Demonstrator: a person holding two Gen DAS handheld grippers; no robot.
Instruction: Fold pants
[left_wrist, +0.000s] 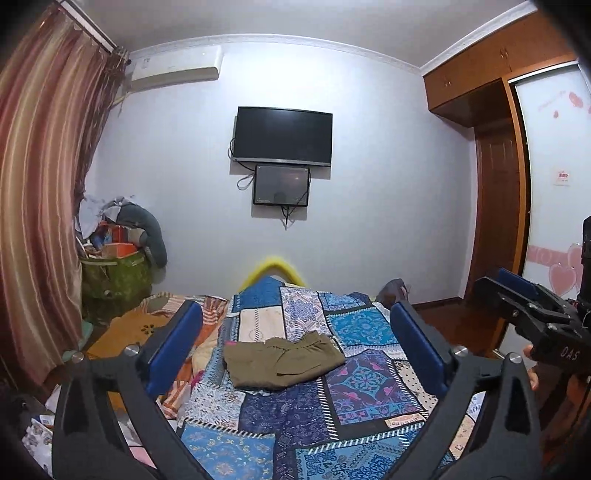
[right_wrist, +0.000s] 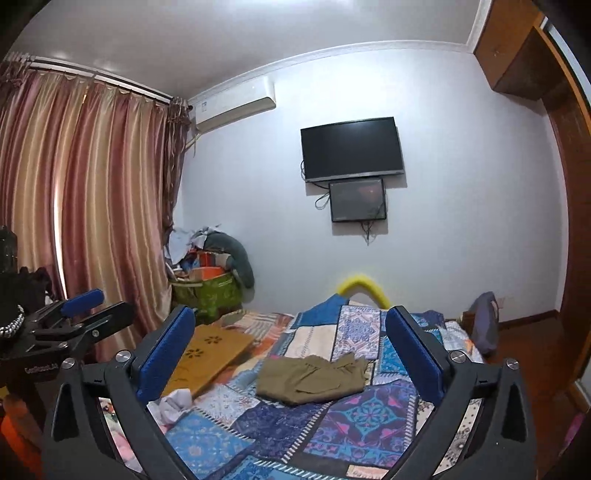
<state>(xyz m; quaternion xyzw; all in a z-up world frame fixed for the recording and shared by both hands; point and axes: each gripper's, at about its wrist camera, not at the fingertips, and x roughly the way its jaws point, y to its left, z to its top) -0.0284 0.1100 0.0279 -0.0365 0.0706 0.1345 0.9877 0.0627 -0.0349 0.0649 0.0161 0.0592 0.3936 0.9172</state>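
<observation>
The olive-green pants (left_wrist: 284, 363) lie folded into a compact bundle on the blue patchwork quilt (left_wrist: 369, 384), near the middle of the bed. My left gripper (left_wrist: 295, 308) is held back from the pants with its blue pads wide apart and nothing between them. In the right wrist view the pants (right_wrist: 312, 378) lie ahead of my right gripper (right_wrist: 290, 314), which is open and empty too. Each gripper shows at the edge of the other's view: the right gripper (left_wrist: 513, 291) at the right, the left gripper (right_wrist: 103, 304) at the left. Neither touches the cloth.
An orange-brown mat (right_wrist: 207, 350) and a white cloth (right_wrist: 173, 402) lie on the bed's left side. A green bag (right_wrist: 210, 291) piled with clutter stands by the striped curtain (right_wrist: 92, 206). A TV (left_wrist: 282, 134) hangs on the far wall, and a wardrobe (left_wrist: 498, 206) stands at the right.
</observation>
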